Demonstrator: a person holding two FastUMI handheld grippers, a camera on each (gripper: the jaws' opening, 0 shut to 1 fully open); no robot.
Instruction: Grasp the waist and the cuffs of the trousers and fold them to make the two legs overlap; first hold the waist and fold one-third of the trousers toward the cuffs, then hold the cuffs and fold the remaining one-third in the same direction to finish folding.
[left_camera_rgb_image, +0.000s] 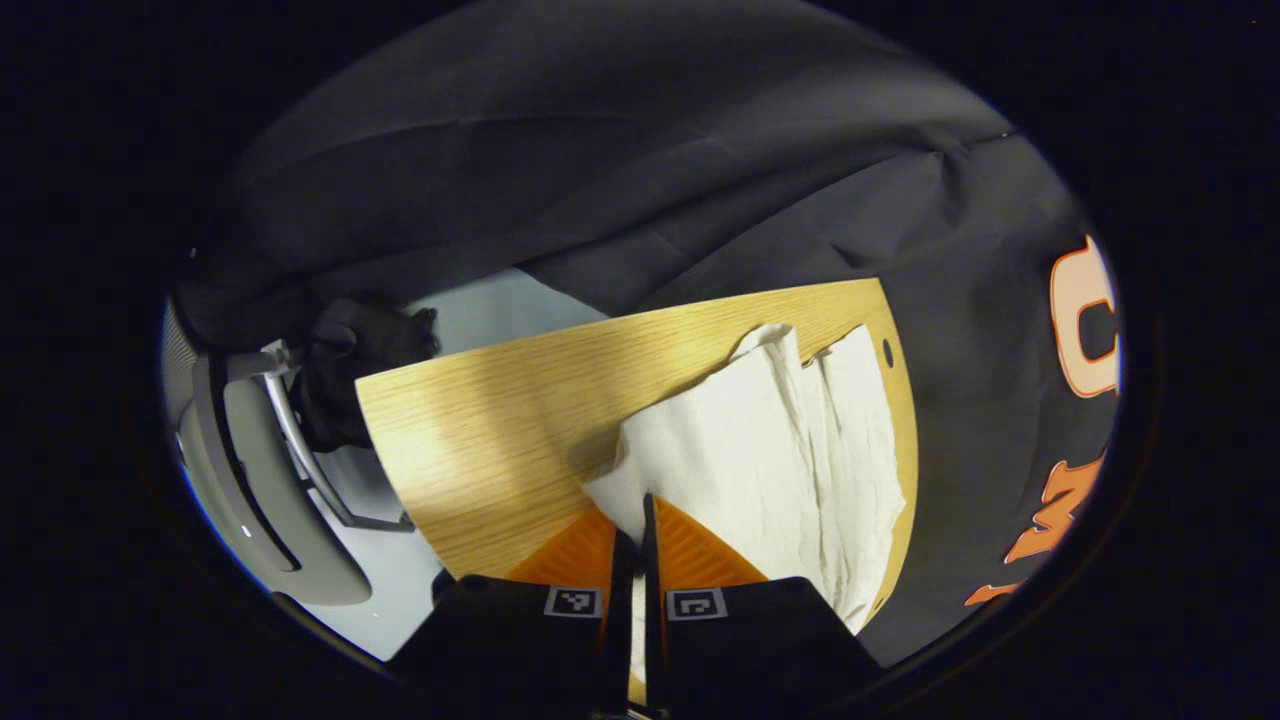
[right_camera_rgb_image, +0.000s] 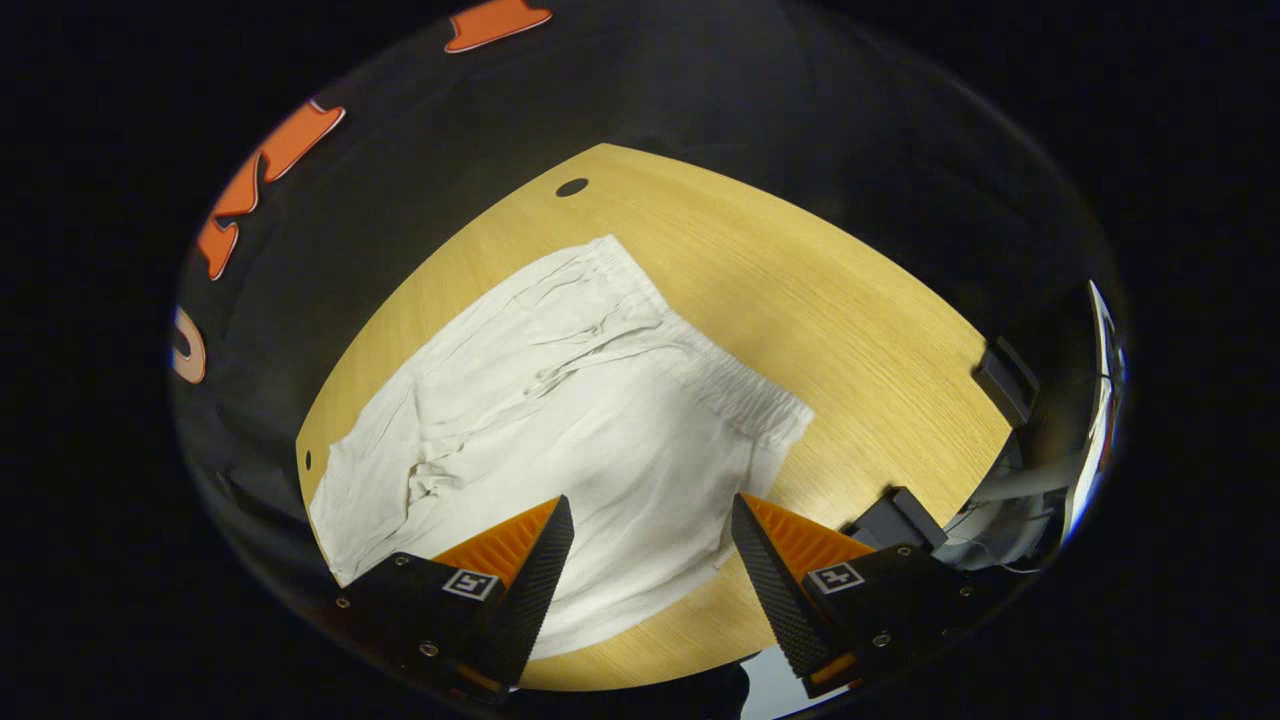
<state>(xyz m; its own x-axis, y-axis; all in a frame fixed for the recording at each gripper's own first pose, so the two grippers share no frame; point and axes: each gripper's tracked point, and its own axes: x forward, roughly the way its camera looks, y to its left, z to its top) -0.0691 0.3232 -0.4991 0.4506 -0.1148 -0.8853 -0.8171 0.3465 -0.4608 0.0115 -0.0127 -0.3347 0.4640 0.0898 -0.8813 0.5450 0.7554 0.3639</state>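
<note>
White trousers (right_camera_rgb_image: 560, 420) lie flat and creased on the wooden table (right_camera_rgb_image: 800, 290), the elastic waist (right_camera_rgb_image: 745, 395) toward the table's middle. My right gripper (right_camera_rgb_image: 650, 530) hovers open over the near edge of the cloth, a finger on either side and nothing between them. In the left gripper view the trousers (left_camera_rgb_image: 760, 450) run off to the right, and my left gripper (left_camera_rgb_image: 640, 520) is shut on a raised corner of the fabric, which passes between its fingers.
A grey curved frame (left_camera_rgb_image: 260, 470) and a black bundle (left_camera_rgb_image: 360, 370) stand off the table's left end (left_camera_rgb_image: 470, 420). Black fittings (right_camera_rgb_image: 900, 520) sit at the table's right edge. Small holes (right_camera_rgb_image: 572, 187) mark the tabletop. Dark cloth walls surround the table.
</note>
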